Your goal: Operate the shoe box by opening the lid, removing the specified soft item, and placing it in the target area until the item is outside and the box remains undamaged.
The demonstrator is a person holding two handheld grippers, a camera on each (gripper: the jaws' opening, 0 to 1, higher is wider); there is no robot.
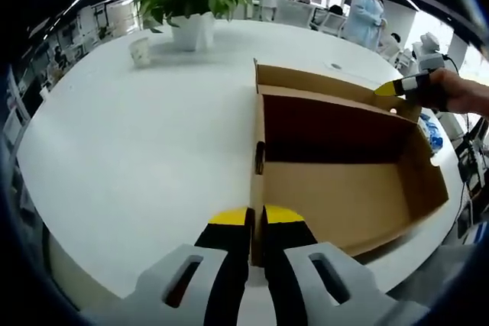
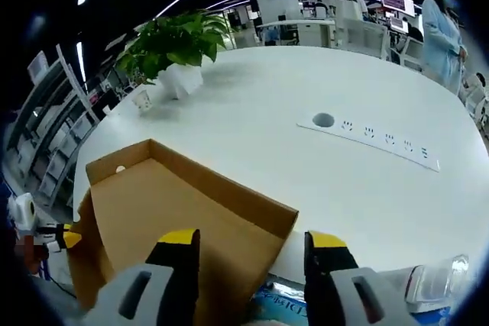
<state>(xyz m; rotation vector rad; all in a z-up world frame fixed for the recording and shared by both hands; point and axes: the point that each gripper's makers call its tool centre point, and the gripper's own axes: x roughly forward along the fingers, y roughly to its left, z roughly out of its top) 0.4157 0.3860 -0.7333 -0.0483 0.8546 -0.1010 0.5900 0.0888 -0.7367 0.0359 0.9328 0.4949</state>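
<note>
Our left tool (image 1: pixel 257 217) pinches the box (image 1: pixel 359 188) wall on the worktop (image 1: pixel 137 150); our right tool (image 2: pixel 252 248) gapes over the lid (image 2: pixel 183 211).

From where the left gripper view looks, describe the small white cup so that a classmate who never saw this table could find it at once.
Start at the big white table and find the potted plant at its far side, well beyond the open cardboard box. The small cup stands just beside the plant's white pot, apart from it. It is far smaller than the pot and holds no leaves.
</note>
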